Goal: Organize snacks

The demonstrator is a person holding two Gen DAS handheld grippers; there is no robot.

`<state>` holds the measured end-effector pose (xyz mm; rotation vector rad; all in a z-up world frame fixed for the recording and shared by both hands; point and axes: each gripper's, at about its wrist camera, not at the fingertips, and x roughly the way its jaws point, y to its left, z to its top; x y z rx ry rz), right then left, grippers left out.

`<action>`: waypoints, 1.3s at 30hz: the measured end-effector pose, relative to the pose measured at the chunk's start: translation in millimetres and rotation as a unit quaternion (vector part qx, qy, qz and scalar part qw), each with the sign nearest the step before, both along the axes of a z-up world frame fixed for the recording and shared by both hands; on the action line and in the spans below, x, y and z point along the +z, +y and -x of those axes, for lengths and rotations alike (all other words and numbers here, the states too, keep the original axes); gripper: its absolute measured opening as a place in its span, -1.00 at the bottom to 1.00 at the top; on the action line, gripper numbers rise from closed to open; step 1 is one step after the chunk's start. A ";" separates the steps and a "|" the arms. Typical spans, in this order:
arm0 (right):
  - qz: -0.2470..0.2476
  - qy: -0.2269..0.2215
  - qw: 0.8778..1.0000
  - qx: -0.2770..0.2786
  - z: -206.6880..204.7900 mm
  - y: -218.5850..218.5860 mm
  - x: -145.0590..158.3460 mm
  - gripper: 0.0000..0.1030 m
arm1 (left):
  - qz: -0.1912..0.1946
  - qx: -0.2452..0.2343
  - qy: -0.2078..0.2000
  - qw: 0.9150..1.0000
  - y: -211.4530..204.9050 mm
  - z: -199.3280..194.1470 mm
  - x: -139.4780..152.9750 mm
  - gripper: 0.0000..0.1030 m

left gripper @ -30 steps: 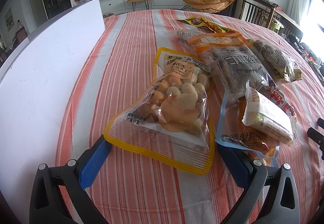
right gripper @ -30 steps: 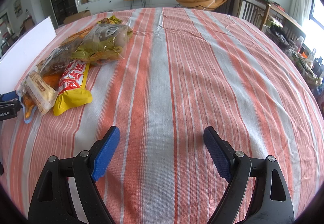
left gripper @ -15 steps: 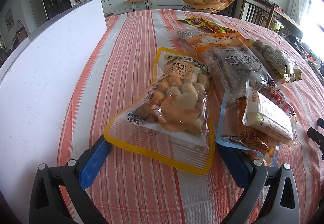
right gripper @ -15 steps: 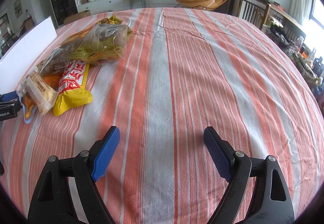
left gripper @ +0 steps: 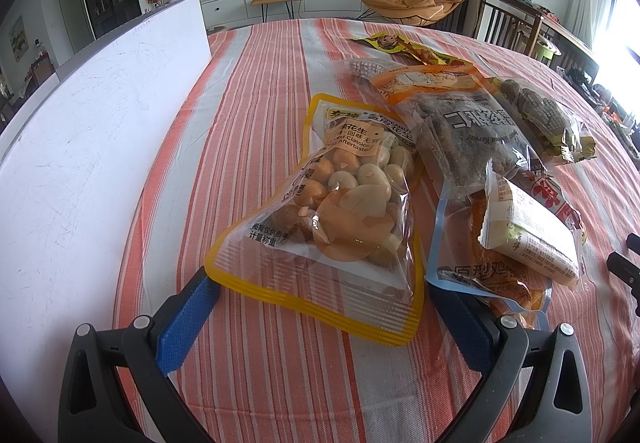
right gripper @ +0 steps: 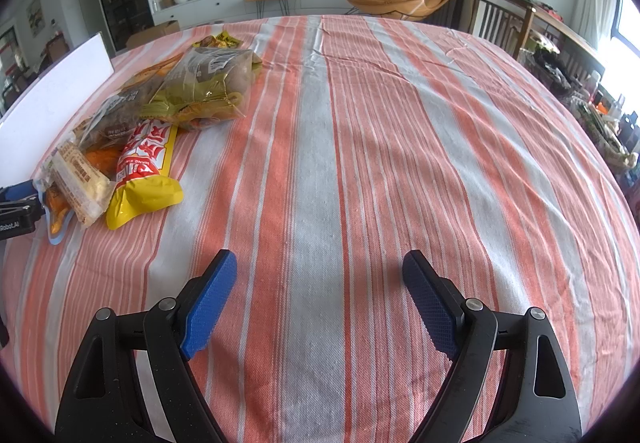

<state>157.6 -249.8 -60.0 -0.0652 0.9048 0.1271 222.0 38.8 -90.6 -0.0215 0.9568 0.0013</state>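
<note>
Left wrist view: the left gripper [left gripper: 320, 307] is seen low over the bench [left gripper: 256, 91], fingers [left gripper: 188, 319] spread wide apart w/ nothing clamped. The near yellow-edged end of the peanut bag [left gripper: 344, 211] lies between the two fingertips; whether the pads touch it cannot be told. Just right of it a blue-edged clear pouch [left gripper: 472, 271] (orange contents) is seen, w/ a small cream wrapped bar [left gripper: 528, 231] lying on top. Behind those, a clear bag of dark walnut-type pieces [left gripper: 464, 135] w/ an orange header is laid, and at its right a bag of olive-green wrapped pieces [left gripper: 548, 119]. A small yellow packet [left gripper: 396, 45] is seen at the far end of the cluster. A white board [left gripper: 80, 147] stands along the left side.

Right wrist view: the right gripper [right gripper: 320, 299] is held over bare striped cloth, fingers [right gripper: 210, 301] wide apart, holding nothing, well apart from the snacks. A red-and-yellow packet [right gripper: 146, 167] is seen at the near right edge of the pile, approx. beside the cream bar.
</note>
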 end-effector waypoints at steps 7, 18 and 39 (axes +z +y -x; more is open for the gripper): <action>0.000 0.000 1.000 0.000 -0.2 -0.3 0.0 0.69 | 0.000 0.000 0.000 1.000 0.6 -0.8 -0.2 1.00; 0.000 0.000 1.000 0.000 0.0 0.0 0.0 0.69 | 0.000 0.000 0.000 1.000 -0.1 0.1 0.0 1.00; -0.001 0.000 1.000 0.000 0.2 0.9 0.1 0.70 | -0.001 -0.039 0.004 0.999 -7.6 79.8 2.5 1.00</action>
